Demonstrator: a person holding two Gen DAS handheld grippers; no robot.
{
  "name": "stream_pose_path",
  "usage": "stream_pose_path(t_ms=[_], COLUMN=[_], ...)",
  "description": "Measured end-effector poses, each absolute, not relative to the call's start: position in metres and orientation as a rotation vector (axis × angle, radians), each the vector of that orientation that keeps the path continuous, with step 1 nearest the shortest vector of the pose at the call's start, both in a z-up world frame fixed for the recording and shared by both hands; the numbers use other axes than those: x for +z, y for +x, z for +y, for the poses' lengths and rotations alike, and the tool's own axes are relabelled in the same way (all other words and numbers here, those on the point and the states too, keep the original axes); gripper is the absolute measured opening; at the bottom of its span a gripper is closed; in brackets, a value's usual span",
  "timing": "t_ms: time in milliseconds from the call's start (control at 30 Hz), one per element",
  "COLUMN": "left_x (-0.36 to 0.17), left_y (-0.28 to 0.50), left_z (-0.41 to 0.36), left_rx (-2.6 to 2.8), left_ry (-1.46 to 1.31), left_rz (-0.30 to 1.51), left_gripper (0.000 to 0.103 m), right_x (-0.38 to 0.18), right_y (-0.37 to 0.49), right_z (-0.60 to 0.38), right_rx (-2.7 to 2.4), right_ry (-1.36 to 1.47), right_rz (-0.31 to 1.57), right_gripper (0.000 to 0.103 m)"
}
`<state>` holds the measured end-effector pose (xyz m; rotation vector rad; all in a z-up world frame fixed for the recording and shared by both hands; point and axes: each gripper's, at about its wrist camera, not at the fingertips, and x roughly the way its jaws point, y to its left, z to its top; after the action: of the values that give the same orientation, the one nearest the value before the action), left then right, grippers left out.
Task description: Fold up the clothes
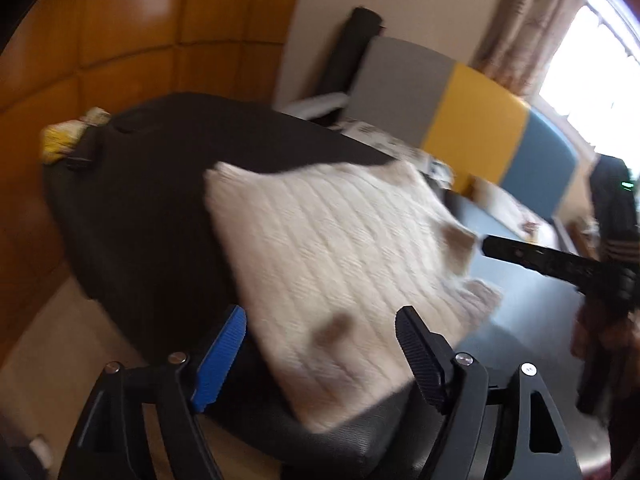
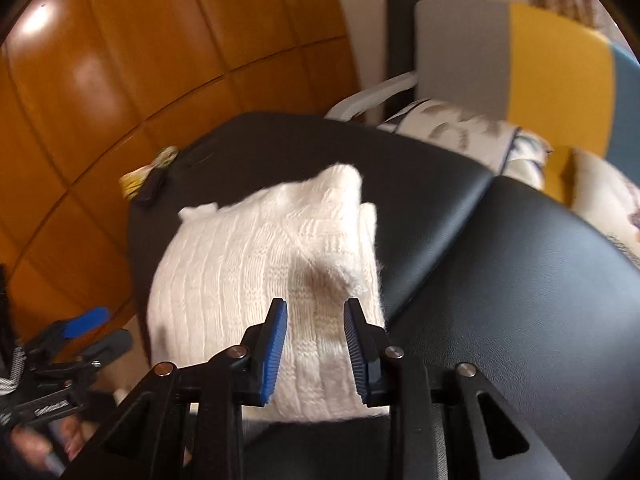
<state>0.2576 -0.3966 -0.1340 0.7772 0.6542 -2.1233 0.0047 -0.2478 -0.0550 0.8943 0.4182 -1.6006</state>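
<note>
A white cable-knit sweater (image 1: 332, 264) (image 2: 256, 276) lies folded into a thick rectangle on a black leather bench (image 1: 152, 216) (image 2: 500, 272). My left gripper (image 1: 320, 320) hovers over the sweater's near edge. It stands wide open, and its blue and black pads do not touch the knit. My right gripper (image 2: 316, 312) hangs over the sweater's near right part, open, with a narrow gap and knit showing below it. The left wrist view shows a right finger (image 1: 560, 264) reaching in from the right. The left gripper (image 2: 88, 328) appears low left in the right wrist view.
A wooden panelled wall (image 1: 120, 40) runs behind and left of the bench. A yellow patterned item (image 2: 148, 172) and a small black object (image 1: 82, 158) sit at the bench's far corner. Patterned pillows (image 2: 460, 132), a grey-yellow-blue headboard (image 1: 460, 108) and a bright window (image 1: 592, 52) lie to the right.
</note>
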Motion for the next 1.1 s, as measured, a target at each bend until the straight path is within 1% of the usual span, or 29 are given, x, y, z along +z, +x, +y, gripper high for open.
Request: stream_pose_path(t_ms=[33,67,200,433,533,667,733,833,967,1100], left_x=[-0.130,-0.126,-0.111,-0.087,-0.077,-0.063,-0.060,-0.058,-0.056,-0.059], left_y=[0.256,0.256,0.258,0.268,0.268,0.271,0.275,0.279,0.281,0.281], left_z=[-0.397,-0.396,-0.394,-0.387,-0.384,-0.376,-0.374,-0.381,-0.381,-0.383], left_rx=[-2.078,-2.050,-1.992,-1.972,-1.960,-1.925,-1.919,-1.934,-1.924,-1.927], left_ry=[0.777,0.773,0.736,0.663,0.666,0.625,0.603,0.607,0.609,0.624], left_rz=[0.628,0.614,0.597,0.592,0.533,0.457,0.458,0.509,0.497,0.522], left_gripper=[0.085,0.086,0.090,0.090,0.090,0.090,0.090,0.090,0.090,0.090], right_x=[-0.055,-0.055,-0.052,-0.030,-0.022,-0.021,-0.022,-0.023,-0.026,-0.029], right_y=[0.010,0.016,0.037,0.065,0.075,0.084,0.085,0.086,0.087,0.087], right_z=[-0.249,-0.253,-0.257,-0.250,-0.249,-0.249,-0.248,-0.247,-0.247,-0.249], right_rx=[-1.628,-1.645,-1.699,-1.797,-1.806,-1.771,-1.757,-1.750,-1.750,-1.750], right_ry=[0.896,0.892,0.847,0.670,0.603,0.585,0.590,0.592,0.595,0.602], right_rz=[0.432,0.451,0.517,0.540,0.546,0.559,0.562,0.571,0.581,0.589], right_gripper=[0.029,0.031,0.031,0.037,0.038,0.038,0.038,0.038,0.038,0.038])
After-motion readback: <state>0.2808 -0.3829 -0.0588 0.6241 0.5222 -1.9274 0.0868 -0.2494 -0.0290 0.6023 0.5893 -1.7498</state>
